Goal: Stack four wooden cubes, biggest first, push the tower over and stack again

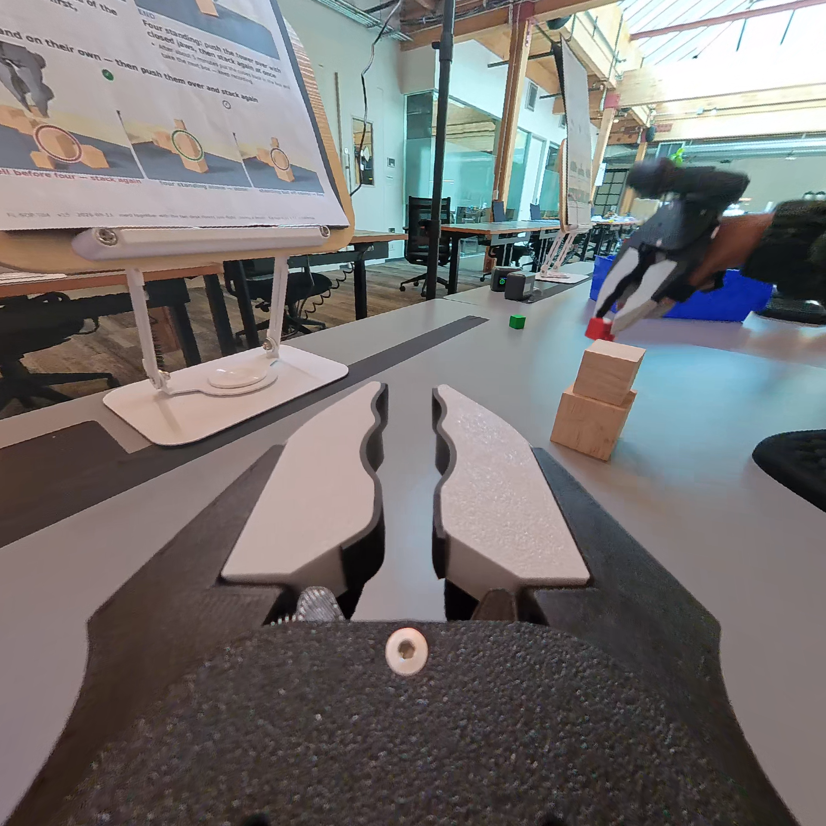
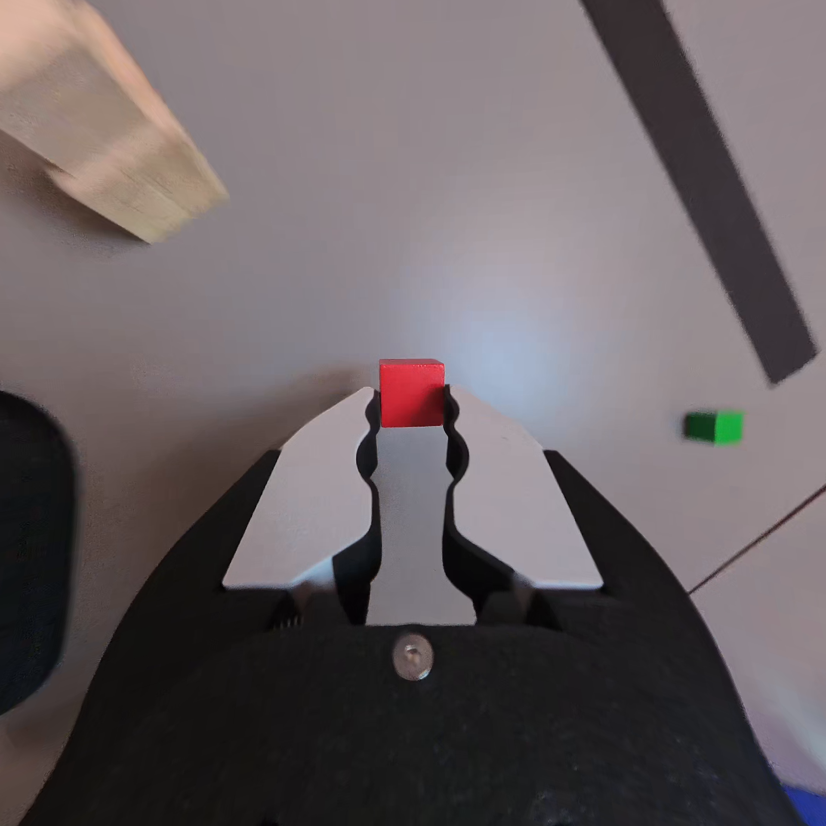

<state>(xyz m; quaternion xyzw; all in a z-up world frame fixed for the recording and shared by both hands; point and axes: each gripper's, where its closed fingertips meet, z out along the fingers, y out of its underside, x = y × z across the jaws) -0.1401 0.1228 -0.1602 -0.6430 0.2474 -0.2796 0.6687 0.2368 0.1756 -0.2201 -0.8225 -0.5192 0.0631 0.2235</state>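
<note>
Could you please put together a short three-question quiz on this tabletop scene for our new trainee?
1. True or false: the left gripper holds a block.
2. What does the right gripper grip between its fingertips? A) a green cube B) a red cube C) a wooden block
3. How many wooden blocks make up the stack on the grey table?

Key:
1. False; its jaws stand apart with only table between them.
2. B; the red cube is pinched at the fingertips, while the green cube lies apart on the table.
3. Two, the upper one turned a little on the lower.
</note>
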